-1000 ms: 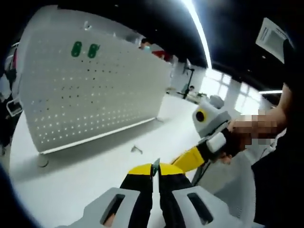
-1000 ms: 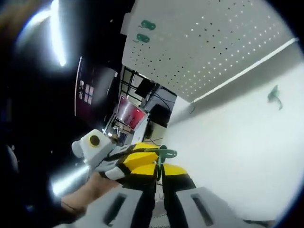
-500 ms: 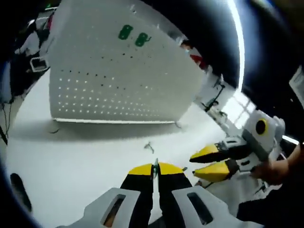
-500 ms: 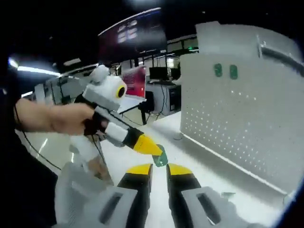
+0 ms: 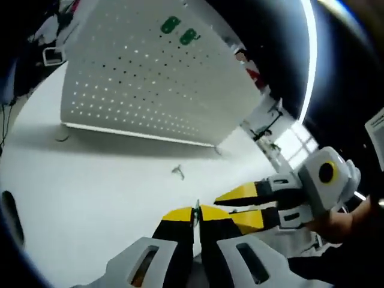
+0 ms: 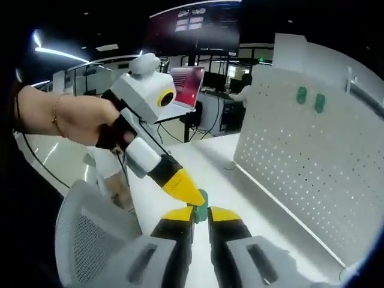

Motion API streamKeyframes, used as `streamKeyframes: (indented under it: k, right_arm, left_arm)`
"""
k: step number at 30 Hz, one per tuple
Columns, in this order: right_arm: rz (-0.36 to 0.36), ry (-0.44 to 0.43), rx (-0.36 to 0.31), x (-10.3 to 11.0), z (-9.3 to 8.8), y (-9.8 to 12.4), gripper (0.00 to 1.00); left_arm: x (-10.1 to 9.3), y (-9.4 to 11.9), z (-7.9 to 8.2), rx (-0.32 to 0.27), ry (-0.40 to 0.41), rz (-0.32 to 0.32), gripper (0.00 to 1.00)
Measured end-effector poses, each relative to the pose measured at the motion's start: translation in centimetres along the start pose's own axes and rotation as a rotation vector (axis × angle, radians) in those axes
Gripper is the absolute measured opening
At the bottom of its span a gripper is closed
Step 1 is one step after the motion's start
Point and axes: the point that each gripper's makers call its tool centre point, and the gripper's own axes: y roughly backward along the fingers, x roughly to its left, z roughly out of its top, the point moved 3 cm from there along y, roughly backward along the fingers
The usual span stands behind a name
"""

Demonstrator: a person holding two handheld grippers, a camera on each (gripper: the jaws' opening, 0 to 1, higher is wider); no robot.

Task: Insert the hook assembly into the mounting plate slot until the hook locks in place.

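Left gripper view: the left gripper [image 5: 196, 215] is being held with jaws pinched together on a thin green piece [image 5: 196, 210], only its edge showing between the tips; a hook part, as judged. Just beside it, to its right and slightly ahead, the right gripper [image 5: 240, 205] is being brought in, jaws a little apart, nothing seen between them from here.

Right gripper view: the right gripper [image 6: 198, 217] is being held with a narrow gap between the jaws, and a green hook assembly [image 6: 201, 207] is sitting at that gap; whether it is being clamped or merely touched cannot be told. The left gripper [image 6: 181, 188] is angled down from upper left, its tip touching or just over the same green part.

Ahead of the left gripper, on the white counter [image 5: 90, 180], a small loose hook [image 5: 177, 172] is lying, well apart from both grippers.

Farthest out: the mounting plate [image 5: 150, 84], a white perforated panel, is standing upright on the counter, its long axis running left-right across the left gripper's heading, ahead and to the right of the right gripper. Two green hooks [image 5: 180, 31] are already seated near its top edge.

Judgement: the plate lies straight ahead of the left gripper, so that hand is the better aligned for the insertion; the handover is being sorted first.
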Motion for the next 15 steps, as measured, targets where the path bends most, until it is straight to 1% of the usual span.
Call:
streamKeyframes:
  k: [1,3,4,5,6,7,9,11,12,13,15]
  right_arm:
    - [0.003,-0.021,-0.012,-0.1,0.1,0.1,0.05]
    - [0.003,0.007,-0.002,0.0,0.1,0.2,0.05]
    - [0.004,0.019,0.001,-0.1,0.0,0.2,0.04]
    - [0.006,0.016,0.004,0.0,0.0,0.2,0.04]
    - [0.010,-0.010,-0.003,-0.1,0.1,0.3,0.04]
    - [0.009,-0.027,-0.011,-0.1,0.3,0.5,0.04]
    - [0.004,-0.020,-0.013,-0.2,0.5,0.7,0.01]
    - [0.010,-0.010,-0.009,0.0,0.7,0.7,0.01]
    - [0.009,0.001,-0.005,0.1,0.8,0.7,0.01]
    - [0.002,0.036,0.000,0.2,0.8,0.7,0.01]
    - [-0.007,0.072,0.005,0.3,0.9,0.7,0.01]
  left_arm:
    - [-0.1,0.0,0.0,0.000,0.004,-0.004,0.01]
    - [-0.4,0.0,0.0,-0.003,0.020,-0.015,0.01]
    - [-0.9,0.0,0.2,-0.015,0.075,-0.049,0.01]
    - [-1.3,0.0,0.3,-0.020,0.106,-0.073,0.01]
    - [-1.4,0.1,0.5,-0.030,0.127,-0.087,0.01]
    - [-1.1,0.2,0.5,-0.023,0.109,-0.074,0.01]
    - [-1.3,0.4,0.6,-0.022,0.099,-0.069,0.01]
    - [-1.4,0.5,0.6,-0.015,0.087,-0.065,0.01]
    - [-1.4,0.5,0.6,-0.014,0.084,-0.063,0.01]
    - [-1.4,0.6,0.6,-0.012,0.085,-0.063,0.01]
    - [-1.3,0.6,0.6,-0.011,0.088,-0.062,0.01]
